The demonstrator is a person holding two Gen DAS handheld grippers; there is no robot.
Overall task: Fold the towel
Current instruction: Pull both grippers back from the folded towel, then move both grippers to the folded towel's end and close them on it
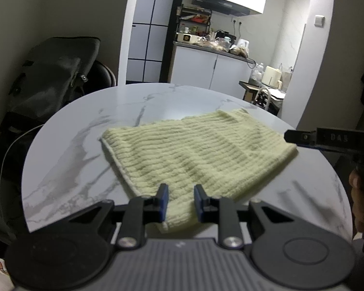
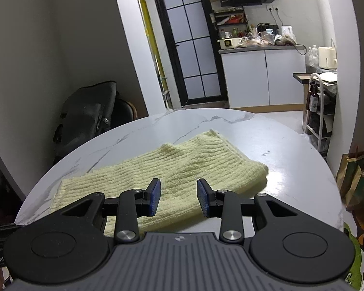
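Left claw (image 1: pixel 181 200): we hold it low at the near rim of the table, jaws parted with a clear gap, blue pads facing each other, nothing clamped.
Left pads (image 1: pixel 163 200): we see the near corner of the towel lying in the gap between them; whether cloth touches either pad we cannot tell.
Right claw (image 2: pixel 178 198): we hold it above the near edge of the towel, jaws spread apart, gripping nothing.
Right claw, other view (image 1: pixel 303 137): from the left camera we see its black fingertip to the right of the left claw, just beside the towel's right corner.
Towel (image 1: pixel 194 152): pale yellow, ribbed, lying flat on the table ahead of both claws; a doubled, rounded edge shows along its right side.
Towel, right view (image 2: pixel 182 169): it stretches from left of the right claw to ahead and right of it, its far corner slightly raised.
Table (image 1: pixel 85 145): round, white marble pattern, under the towel and both claws.
Hand (image 1: pixel 361 194): at the far right of the left claw's view, partly cropped.
Bag (image 2: pixel 89 121): dark, beyond the table's left rim, well apart from the claws.
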